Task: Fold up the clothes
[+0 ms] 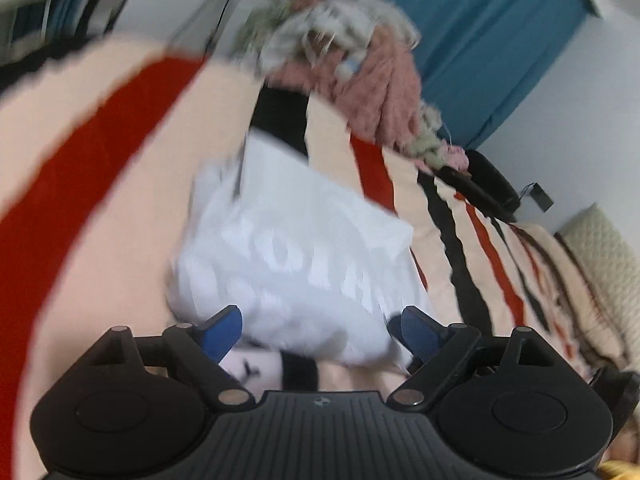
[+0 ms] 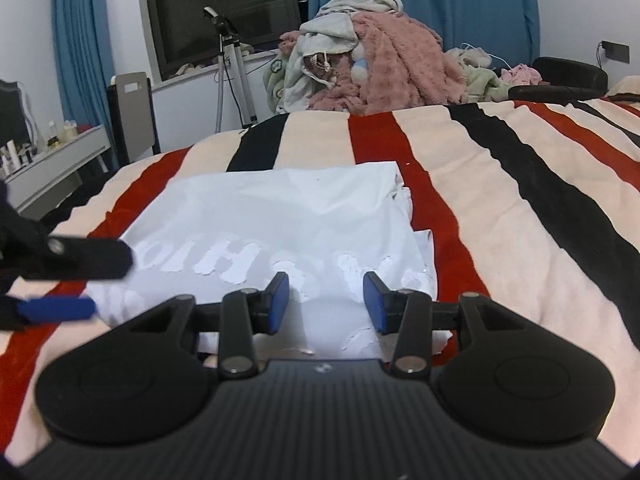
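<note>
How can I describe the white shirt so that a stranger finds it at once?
Look at the bed with the striped blanket in red, black and cream. The white shirt lies flat on it, in front of the heap of clothes. It alone is white and smoothly folded, with pale letters.

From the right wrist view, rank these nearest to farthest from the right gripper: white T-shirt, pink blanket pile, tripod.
Measured from the right gripper:
1. white T-shirt, directly under the fingers.
2. tripod, far left, past the bed's edge.
3. pink blanket pile, beyond the bed's far end; close to the tripod's rank.
</note>
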A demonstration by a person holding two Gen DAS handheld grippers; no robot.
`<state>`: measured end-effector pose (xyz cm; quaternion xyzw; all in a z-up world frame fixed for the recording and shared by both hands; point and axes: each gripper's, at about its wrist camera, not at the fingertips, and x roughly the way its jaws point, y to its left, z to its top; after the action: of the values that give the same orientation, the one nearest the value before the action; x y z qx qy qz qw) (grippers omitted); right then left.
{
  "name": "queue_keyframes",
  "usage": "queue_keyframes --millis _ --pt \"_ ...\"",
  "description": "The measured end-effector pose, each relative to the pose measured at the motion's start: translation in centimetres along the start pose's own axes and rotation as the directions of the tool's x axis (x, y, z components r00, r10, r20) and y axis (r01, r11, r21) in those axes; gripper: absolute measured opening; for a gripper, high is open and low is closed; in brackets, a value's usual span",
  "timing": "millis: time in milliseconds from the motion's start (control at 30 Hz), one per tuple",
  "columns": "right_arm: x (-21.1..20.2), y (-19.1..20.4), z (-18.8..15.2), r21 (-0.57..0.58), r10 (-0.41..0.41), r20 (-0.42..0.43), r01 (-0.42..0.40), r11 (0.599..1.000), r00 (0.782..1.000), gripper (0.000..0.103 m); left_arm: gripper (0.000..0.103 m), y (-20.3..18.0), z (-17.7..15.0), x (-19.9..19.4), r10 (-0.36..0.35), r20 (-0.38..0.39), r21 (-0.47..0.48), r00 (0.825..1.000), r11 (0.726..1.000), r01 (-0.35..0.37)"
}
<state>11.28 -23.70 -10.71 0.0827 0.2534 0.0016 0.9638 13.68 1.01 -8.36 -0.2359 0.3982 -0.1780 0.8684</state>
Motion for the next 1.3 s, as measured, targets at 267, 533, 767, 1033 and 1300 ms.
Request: queue_keyframes --millis 267,533,767,1033,1300 --pt "0.5 -0.1 -0.3 0.013 -0.004 -0.014 0.004 1.000 1.000 0.043 0.087 6.4 0.0 3.8 -0.102 -0.041 -0.389 0.994 0.918 0.078" --pt "0.6 0.2 -0.7 -0.009 -0.011 -0.012 0.011 1.000 1.000 0.043 0.051 8.8 0.5 3.3 -0.076 0.026 -0.460 0.997 0.885 0.079" --pt "-0.3 -0.4 0.0 0.076 0.033 -0.017 -0.032 0.997 0.999 0.046 0.032 8.3 0.5 2.8 -0.072 0.050 -0.439 0.996 0.894 0.086" --pt "-1.8 -4.7 0.3 0.661 0.497 0.048 -0.400 0.635 0.867 0.092 0.031 7.8 0.3 2.5 -0.068 0.056 -0.420 0.996 0.903 0.085" --pt "2.8 -5.7 -4.0 0.877 0.600 0.011 -0.297 0.379 0.800 0.091 0.028 7.6 0.5 2.5 -0.074 0.069 -0.442 0.995 0.892 0.097"
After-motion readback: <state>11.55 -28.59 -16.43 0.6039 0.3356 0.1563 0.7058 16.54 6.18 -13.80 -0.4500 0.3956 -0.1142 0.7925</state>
